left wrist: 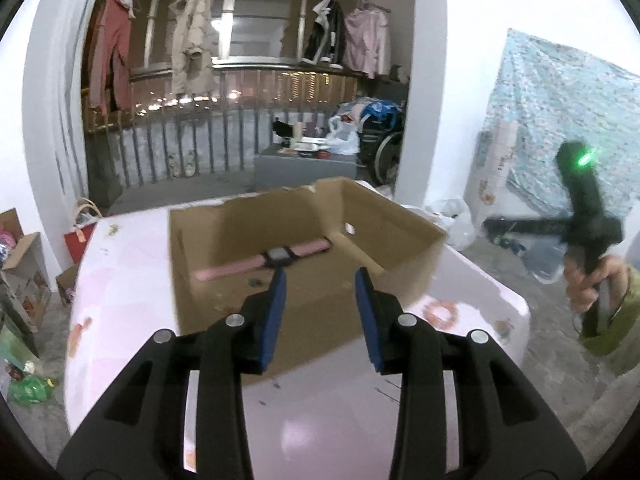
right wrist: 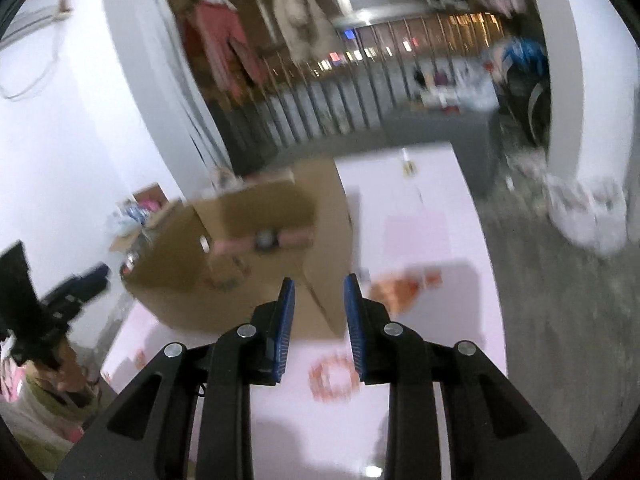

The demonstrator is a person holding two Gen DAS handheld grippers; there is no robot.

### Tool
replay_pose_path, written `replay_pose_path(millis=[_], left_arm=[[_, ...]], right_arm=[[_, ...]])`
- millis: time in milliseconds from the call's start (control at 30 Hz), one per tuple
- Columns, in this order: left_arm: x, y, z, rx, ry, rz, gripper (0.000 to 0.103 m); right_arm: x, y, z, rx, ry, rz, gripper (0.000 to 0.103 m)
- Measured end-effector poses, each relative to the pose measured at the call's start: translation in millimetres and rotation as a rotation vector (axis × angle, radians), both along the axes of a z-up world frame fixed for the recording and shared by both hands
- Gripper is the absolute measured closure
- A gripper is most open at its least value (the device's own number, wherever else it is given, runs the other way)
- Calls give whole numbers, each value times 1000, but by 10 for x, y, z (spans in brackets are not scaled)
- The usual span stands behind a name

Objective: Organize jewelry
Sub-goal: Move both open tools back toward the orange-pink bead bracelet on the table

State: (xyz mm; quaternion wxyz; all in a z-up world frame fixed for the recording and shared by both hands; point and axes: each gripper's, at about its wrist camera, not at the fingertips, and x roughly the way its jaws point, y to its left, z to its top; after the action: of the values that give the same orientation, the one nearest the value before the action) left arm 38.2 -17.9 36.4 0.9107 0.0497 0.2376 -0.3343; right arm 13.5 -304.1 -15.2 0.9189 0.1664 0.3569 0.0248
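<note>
An open cardboard box stands on a pale pink table. Inside it lies a pink-strapped watch with a dark face. My left gripper hovers over the box's near wall, jaws open, nothing between them. A beaded orange-pink bracelet lies on the table right of the box. In the blurred right wrist view the box and watch sit ahead, and the bracelet lies just below my right gripper, which is open and empty. A second orange piece lies beyond it.
A hand holding the other gripper's handle shows at the right of the left wrist view. Floor clutter, boxes and bags surround the table. A railing with hanging clothes stands behind. The table's edges drop to grey floor.
</note>
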Motion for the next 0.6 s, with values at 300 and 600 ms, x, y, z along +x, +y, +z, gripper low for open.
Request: replay_pose_path(millis=[300, 600], left_arm=[[-331, -154, -404, 33, 59, 9, 69], [-509, 29, -614, -16, 95, 56, 69]], right_arm=[[362, 119, -707, -56, 256, 34, 77], [572, 225, -802, -185, 326, 50, 93]])
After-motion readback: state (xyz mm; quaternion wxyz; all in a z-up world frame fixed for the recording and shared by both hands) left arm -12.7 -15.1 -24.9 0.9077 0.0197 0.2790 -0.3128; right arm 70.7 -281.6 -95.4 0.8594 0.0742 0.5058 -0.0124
